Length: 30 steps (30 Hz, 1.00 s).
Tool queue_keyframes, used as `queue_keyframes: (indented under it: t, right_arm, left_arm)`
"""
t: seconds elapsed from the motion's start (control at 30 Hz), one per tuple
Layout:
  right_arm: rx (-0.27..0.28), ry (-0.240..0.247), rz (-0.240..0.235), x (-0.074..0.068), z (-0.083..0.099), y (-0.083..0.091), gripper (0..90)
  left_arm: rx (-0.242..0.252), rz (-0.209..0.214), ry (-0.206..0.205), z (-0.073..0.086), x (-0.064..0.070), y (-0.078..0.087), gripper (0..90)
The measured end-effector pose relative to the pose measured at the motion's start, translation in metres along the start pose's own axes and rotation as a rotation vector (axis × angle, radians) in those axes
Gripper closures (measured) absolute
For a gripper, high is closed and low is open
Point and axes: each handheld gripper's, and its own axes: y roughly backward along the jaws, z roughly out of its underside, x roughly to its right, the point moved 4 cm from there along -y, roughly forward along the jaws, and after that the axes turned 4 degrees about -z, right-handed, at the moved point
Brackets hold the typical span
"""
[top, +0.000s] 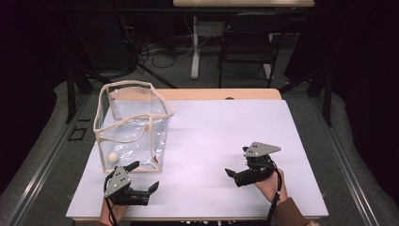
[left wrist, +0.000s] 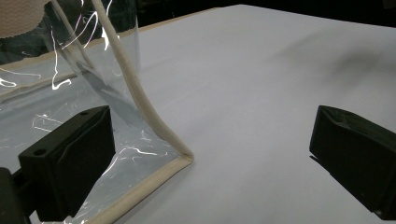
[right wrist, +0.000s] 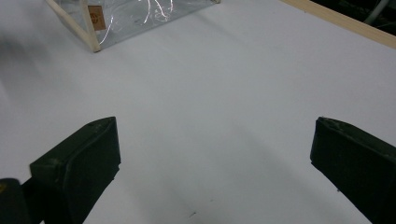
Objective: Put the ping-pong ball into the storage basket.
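A clear plastic bag (top: 134, 127) with beige trim stands open on the left part of the white table (top: 226, 132). A small white ball (top: 113, 157) lies inside it near the front left corner. My left gripper (top: 144, 176) is open just in front of the bag's front right corner, with nothing between its jaws. In the left gripper view the left gripper (left wrist: 210, 158) has its left jaw in front of the bag's lower trim (left wrist: 144, 184). My right gripper (top: 238, 161) is open over bare table at the right, and the right gripper (right wrist: 212, 154) points toward the bag (right wrist: 130, 18).
The wooden back edge of the table (top: 221, 94) runs behind the white sheet. A dark chair (top: 247, 42) and a table leg (top: 194, 47) stand on the floor beyond. Cables (top: 160, 54) lie on the floor at the back.
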Motion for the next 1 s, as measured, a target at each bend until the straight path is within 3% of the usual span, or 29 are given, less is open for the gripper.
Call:
queue_keyframes:
  t: [0.4,1.0]
  right_arm:
    - [0.014,0.009,0.009,-0.002,0.019,0.009,0.8]
    - [0.113,0.049,-0.001,-0.006,0.050,0.023,0.3]
  left_arm:
    - [0.001,0.001,0.001,0.000,0.000,0.000,0.2]
    - [-0.001,-0.001,-0.003,0.000,0.000,-0.001,0.2]
